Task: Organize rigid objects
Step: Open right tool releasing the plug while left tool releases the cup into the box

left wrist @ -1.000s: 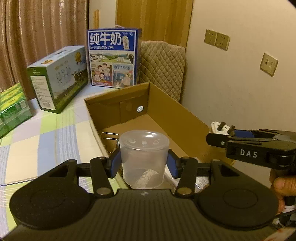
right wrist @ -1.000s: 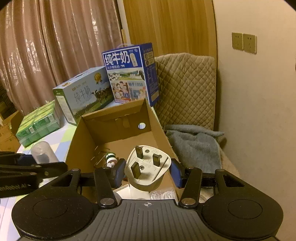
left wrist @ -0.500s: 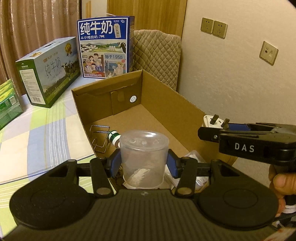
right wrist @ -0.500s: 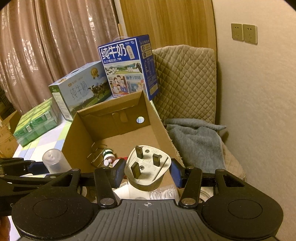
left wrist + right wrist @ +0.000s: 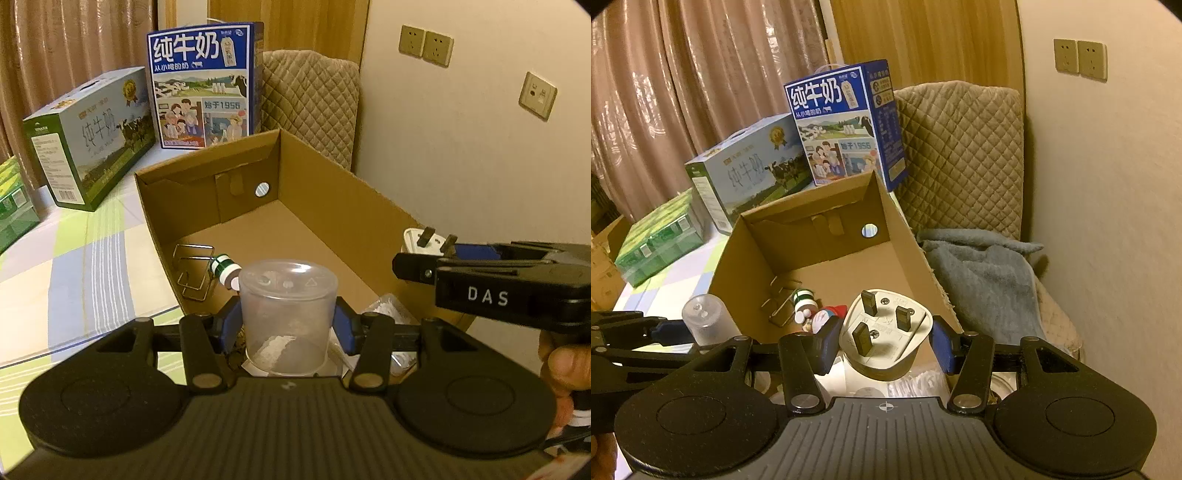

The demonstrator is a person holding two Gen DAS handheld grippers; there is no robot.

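So the left gripper [image 5: 287, 328] is clamped on an upside-down clear plastic cup [image 5: 287, 314] above the near end of the cardboard box [image 5: 332, 206], and the right gripper [image 5: 884, 341] next to it has a white three-pin plug [image 5: 886, 332] pinched between its pads, also hanging over the box.

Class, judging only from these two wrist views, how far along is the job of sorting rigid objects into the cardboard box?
Done: a wire clip, a green-striped cap and a small figure already lie in the cardboard box. In hand: the left hand-held gripper grips a clear plastic cup; the right hand-held gripper grips a white three-pin plug. Left: both are above the box's near end, not yet released.
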